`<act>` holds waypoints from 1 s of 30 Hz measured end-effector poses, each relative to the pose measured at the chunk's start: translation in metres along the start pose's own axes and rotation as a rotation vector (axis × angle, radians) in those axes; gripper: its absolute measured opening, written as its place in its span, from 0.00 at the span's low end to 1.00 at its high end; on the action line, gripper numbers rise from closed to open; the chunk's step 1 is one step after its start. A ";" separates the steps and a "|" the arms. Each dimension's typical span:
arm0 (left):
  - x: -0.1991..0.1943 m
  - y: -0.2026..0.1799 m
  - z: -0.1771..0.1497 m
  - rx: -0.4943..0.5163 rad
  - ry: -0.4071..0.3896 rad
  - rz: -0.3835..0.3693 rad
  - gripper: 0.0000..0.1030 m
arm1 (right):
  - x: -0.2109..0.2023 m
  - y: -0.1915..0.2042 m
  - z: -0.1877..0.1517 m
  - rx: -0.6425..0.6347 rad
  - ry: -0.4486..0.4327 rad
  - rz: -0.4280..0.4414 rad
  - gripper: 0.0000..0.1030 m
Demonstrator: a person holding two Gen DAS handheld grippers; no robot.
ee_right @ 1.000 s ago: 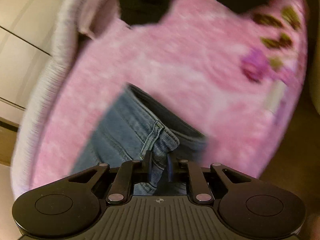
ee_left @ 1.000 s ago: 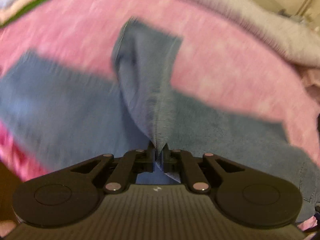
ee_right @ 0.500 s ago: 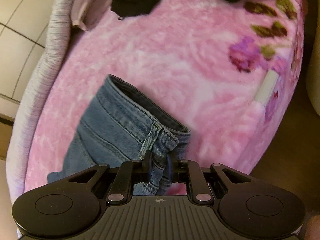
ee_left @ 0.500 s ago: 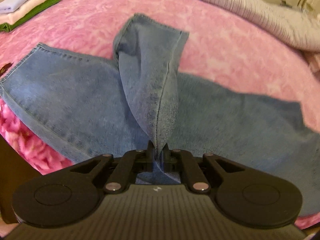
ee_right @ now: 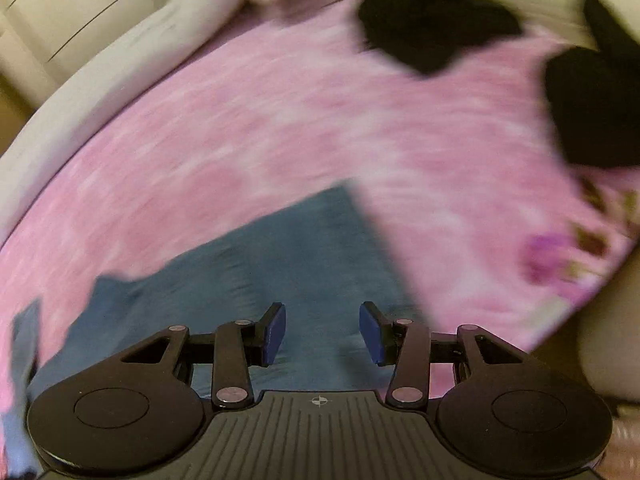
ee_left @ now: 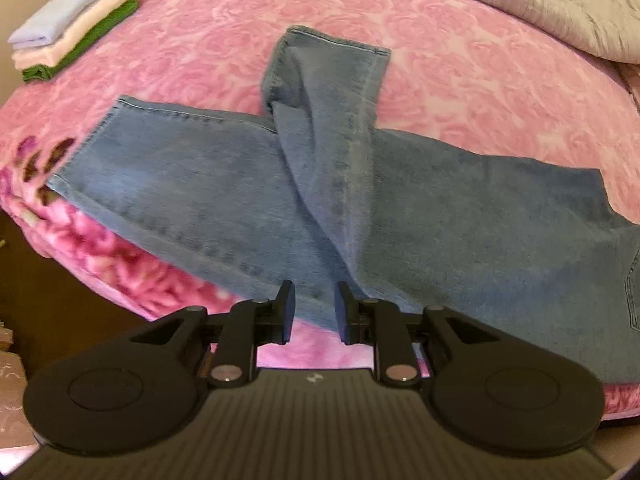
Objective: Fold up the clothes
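Observation:
A pair of blue jeans (ee_left: 200, 188) lies across the pink floral blanket (ee_left: 460, 80) on the bed. One leg (ee_left: 332, 92) lies folded over the other, its hem pointing away from me. My left gripper (ee_left: 314, 310) is open and empty, just above the near edge of the jeans. In the blurred right wrist view the waist end of the jeans (ee_right: 280, 264) lies flat below my right gripper (ee_right: 322, 330), which is open and empty.
A stack of folded clothes (ee_left: 76, 40), lilac, cream and green, sits at the far left of the bed. A grey ribbed cover (ee_left: 560, 12) lies along the far edge. Black garments (ee_right: 432, 28) lie at the far right of the bed. The near bed edge drops to the dark floor (ee_left: 60, 312).
Both grippers have opened and let go of the jeans. The lifted leg and the waistband now lie on the bed. The right view has swung and blurred.

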State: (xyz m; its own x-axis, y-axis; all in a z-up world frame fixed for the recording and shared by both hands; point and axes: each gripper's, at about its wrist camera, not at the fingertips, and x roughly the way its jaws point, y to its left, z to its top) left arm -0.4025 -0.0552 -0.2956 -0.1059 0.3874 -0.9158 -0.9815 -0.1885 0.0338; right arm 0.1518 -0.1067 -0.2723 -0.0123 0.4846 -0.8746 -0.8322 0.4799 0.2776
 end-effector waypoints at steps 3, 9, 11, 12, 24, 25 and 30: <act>-0.009 0.016 0.013 -0.050 -0.007 0.007 0.18 | 0.022 0.049 0.007 -0.085 0.056 0.074 0.44; -0.008 0.068 0.035 -0.148 -0.011 0.025 0.18 | 0.066 0.151 0.012 -0.220 0.149 0.237 0.44; 0.001 0.087 0.039 -0.172 0.002 0.027 0.18 | 0.084 0.184 0.010 -0.240 0.187 0.274 0.44; 0.007 0.097 0.041 -0.183 0.010 0.023 0.18 | 0.095 0.201 0.009 -0.245 0.206 0.293 0.43; 0.073 0.213 0.116 -0.210 0.057 -0.056 0.18 | 0.226 0.376 -0.030 0.076 0.420 0.523 0.40; 0.077 0.222 0.122 -0.206 0.058 -0.059 0.18 | 0.237 0.384 -0.036 0.101 0.434 0.528 0.40; 0.092 0.268 0.134 -0.243 0.058 -0.060 0.18 | 0.284 0.419 -0.064 0.196 0.503 0.570 0.37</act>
State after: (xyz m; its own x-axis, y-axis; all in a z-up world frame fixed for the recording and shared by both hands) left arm -0.6965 0.0512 -0.3170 -0.0322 0.3536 -0.9348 -0.9178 -0.3807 -0.1124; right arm -0.2363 0.1853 -0.4298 -0.6965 0.3277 -0.6384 -0.5101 0.3996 0.7616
